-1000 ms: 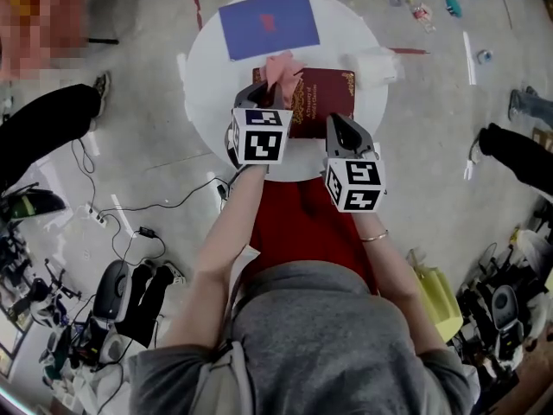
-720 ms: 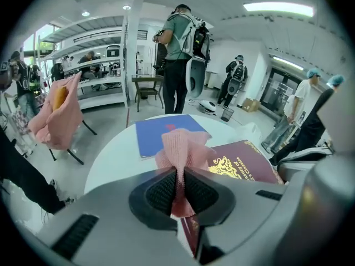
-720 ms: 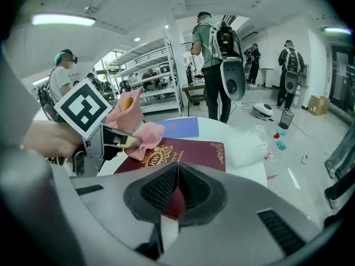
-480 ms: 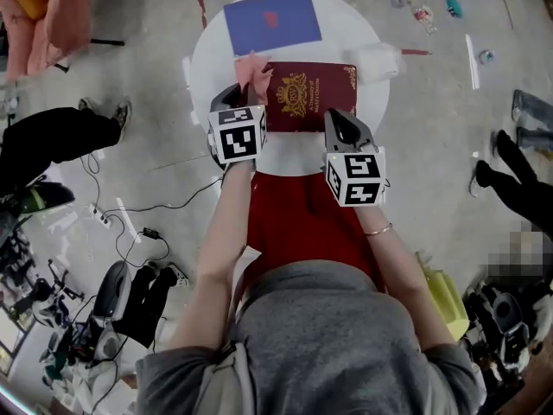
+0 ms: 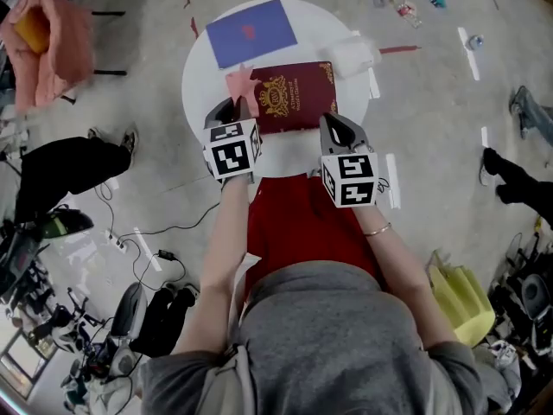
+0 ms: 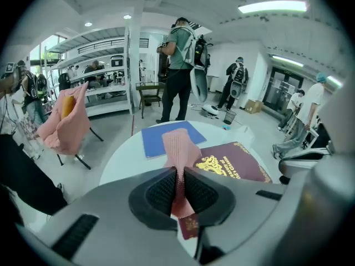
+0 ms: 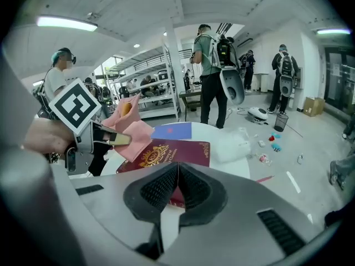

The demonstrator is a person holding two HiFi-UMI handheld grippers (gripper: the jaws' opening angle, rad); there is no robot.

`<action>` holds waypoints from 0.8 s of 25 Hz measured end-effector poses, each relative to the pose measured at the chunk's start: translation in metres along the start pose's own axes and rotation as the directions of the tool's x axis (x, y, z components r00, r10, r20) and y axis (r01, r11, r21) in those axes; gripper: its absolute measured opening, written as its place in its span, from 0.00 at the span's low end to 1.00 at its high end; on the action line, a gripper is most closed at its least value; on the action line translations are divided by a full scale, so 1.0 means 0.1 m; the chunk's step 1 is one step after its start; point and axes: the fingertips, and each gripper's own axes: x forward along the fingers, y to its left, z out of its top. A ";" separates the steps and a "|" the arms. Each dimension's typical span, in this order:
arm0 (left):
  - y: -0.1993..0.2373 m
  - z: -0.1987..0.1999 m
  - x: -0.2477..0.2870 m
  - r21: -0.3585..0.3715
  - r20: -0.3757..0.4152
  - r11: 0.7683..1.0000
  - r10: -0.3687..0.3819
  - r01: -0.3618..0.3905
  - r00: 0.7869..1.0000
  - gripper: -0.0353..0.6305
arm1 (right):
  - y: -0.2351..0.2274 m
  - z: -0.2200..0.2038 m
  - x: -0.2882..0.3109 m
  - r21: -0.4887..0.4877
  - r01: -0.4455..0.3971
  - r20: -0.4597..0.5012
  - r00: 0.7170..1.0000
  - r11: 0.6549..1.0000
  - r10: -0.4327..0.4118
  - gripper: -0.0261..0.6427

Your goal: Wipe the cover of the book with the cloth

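1. Presently, the left gripper (image 6: 178, 192) has its fingers (image 6: 160, 193) pressed together on the pink cloth (image 6: 179, 148). The cloth rises from between the pads and droops forward.
2. The free end of the cloth lies over the left edge of the book (image 5: 294, 96), touching the cover just beside the gold crest.
3. The right gripper (image 7: 176, 188) has its fingers (image 7: 195, 192) closed, with the near edge of the book pinched between them. A maroon strip shows in the gap below the pads.
4. The book is maroon with gold print. It is closed and lies flat, cover up, on the near half of the round white table (image 5: 197, 80).
5. A blue folder (image 5: 251, 31) lies flat on the far half of the table, just beyond the book.
6. A crumpled white wrapper (image 5: 352, 54) sits at the right edge of the table, near the far right corner of the book.
7. A chair draped with a pink garment (image 5: 52, 33) stands on the floor, well apart from the table on the left.
8. In both gripper views, several persons stand on the floor beyond the table.
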 end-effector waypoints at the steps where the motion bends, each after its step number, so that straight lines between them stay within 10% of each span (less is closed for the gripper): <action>1: -0.10 0.03 0.00 0.012 0.005 1.000 -0.016 0.016 1.000 0.11 | -0.04 -0.01 -0.05 0.005 0.008 0.005 1.000 1.000 -0.008 0.08; 20: -2.18 0.25 0.33 0.243 -0.067 0.893 -0.373 0.378 0.925 0.11 | -0.87 -0.36 -0.78 0.172 0.240 -0.011 0.970 0.955 -0.242 0.08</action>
